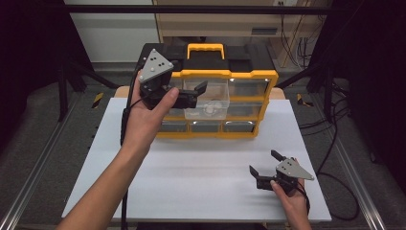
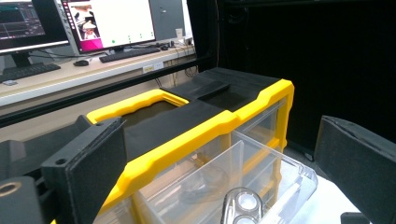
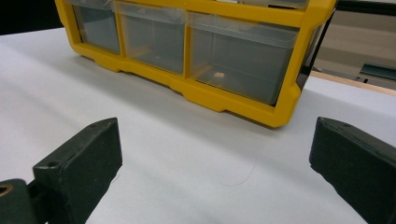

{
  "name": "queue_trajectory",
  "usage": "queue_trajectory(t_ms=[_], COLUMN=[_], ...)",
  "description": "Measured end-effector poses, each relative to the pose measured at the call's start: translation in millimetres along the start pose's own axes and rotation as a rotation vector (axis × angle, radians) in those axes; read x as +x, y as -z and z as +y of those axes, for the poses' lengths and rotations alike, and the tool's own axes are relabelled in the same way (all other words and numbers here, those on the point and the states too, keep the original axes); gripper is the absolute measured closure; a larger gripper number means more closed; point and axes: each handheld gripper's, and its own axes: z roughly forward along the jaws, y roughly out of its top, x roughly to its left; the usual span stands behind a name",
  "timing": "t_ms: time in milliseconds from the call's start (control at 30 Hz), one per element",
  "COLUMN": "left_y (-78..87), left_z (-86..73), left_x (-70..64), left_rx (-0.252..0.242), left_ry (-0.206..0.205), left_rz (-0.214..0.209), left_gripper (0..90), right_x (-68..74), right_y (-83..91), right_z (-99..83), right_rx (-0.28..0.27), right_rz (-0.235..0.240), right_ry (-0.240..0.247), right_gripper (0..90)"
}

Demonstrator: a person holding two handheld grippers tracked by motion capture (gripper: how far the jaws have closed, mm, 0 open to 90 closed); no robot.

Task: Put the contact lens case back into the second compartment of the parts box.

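Hovering with jaws spread wide and holding nothing, the left gripper [image 1: 194, 95] sits above the pulled-out clear plastic drawer [image 1: 207, 100] of the yellow-and-black parts organiser [image 1: 220, 76], with a small clear round object [image 2: 242, 205] lying in the drawer just below and between those jaws. To reach it well, I judge the jaws should narrow first, drop straight down clear of the drawer walls and close gently. The right gripper [image 1: 266, 166] rests low over the white tabletop [image 1: 201, 167], jaws wide and empty, the organiser well ahead of them.
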Motion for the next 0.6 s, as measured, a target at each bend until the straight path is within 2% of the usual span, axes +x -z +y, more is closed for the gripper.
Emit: queue_trajectory(t_ms=[300,433,467,600], left_y=[14.1,18.1,20.3,24.8], left_z=[-0.1,-2.0,-4.1,-7.1], left_x=[11.0,14.9,16.4,20.5], left_rx=[-0.020,-0.023,-0.018,-0.025], left_ry=[0.014,0.008,0.021,0.028], left_rz=[0.019,0.030,0.027,0.034], left_gripper=[1.9,1.9,1.9,1.9], right_x=[-0.7,0.0,0.1,0.3], right_y=[0.1,-0.4,-0.5,-0.5], right_z=[-0.2,-0.4,-0.3,-0.4], right_rx=[0.000,0.005,0.005,0.006], right_rz=[-0.003,-0.004,-0.005,-0.006], right_ry=[0.002,0.004,0.005,0.007], right_gripper=[2.8,2.9,2.9,2.9])
